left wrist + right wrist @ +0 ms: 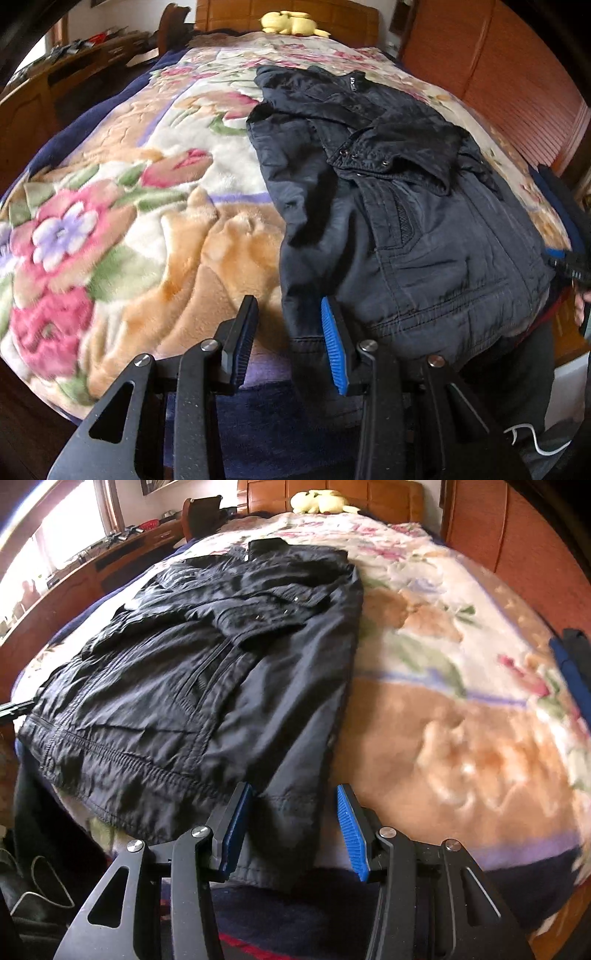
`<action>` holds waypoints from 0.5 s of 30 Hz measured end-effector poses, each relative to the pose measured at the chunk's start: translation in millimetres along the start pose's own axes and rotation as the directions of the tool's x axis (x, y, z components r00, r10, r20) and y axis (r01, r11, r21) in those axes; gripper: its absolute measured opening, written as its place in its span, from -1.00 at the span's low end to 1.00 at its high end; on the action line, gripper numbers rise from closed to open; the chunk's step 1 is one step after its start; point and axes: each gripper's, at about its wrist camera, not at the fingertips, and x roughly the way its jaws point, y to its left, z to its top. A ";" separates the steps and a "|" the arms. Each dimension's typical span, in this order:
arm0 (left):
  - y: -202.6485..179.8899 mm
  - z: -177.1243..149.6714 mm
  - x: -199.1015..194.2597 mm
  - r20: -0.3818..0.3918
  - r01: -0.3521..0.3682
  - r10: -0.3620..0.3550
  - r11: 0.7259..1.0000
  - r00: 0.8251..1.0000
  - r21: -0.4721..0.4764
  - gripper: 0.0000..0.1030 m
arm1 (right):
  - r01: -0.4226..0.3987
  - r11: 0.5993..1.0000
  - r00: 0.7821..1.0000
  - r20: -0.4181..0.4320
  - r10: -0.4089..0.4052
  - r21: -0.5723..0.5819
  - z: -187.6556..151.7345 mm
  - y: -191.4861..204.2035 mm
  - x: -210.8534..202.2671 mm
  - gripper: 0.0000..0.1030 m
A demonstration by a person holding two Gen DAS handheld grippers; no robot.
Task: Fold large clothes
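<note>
On the flowered blanket [122, 236], dark jacket [406, 206] spread flat, left gripper [288, 343] partly open and empty at its hem, right gripper [291, 830] partly open over its sleeve, yellow plush toy [321, 500] beyond its collar.

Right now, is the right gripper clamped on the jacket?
No, the right gripper has its jaws apart, and the dark jacket sleeve lies between them without either pad pressing on it.
</note>
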 end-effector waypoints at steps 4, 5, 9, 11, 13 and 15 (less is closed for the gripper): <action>-7.9 -4.1 -2.6 0.013 0.007 -0.007 1.000 1.000 0.015 -0.30 | -0.028 1.000 1.000 0.000 0.028 0.009 0.6 0.5 1.2 -0.29; -10.1 -5.6 -4.2 0.009 0.014 -0.015 0.999 1.000 0.032 -0.38 | -0.049 0.999 0.999 0.011 0.049 0.010 1.1 0.5 -1.7 -0.42; -7.4 -9.8 -11.3 0.008 0.069 -0.069 0.997 0.998 0.037 -0.77 | -0.050 0.999 0.997 0.060 0.051 -0.021 -1.5 7.7 -14.8 -0.67; -6.2 -9.4 -18.0 0.022 0.097 -0.098 0.995 0.995 0.033 -0.87 | -0.062 0.998 0.993 0.105 0.062 -0.003 -1.1 6.6 -25.8 -0.71; -10.8 -6.0 -30.3 0.052 0.088 -0.091 0.995 0.994 0.046 -0.88 | -0.078 0.997 0.985 0.157 0.075 0.016 -0.3 3.5 -40.0 -0.73; -17.8 -0.5 -45.5 0.090 0.079 -0.085 0.994 0.992 0.070 -0.89 | -0.085 0.996 0.977 0.196 0.079 0.024 1.9 -0.5 -54.5 -0.74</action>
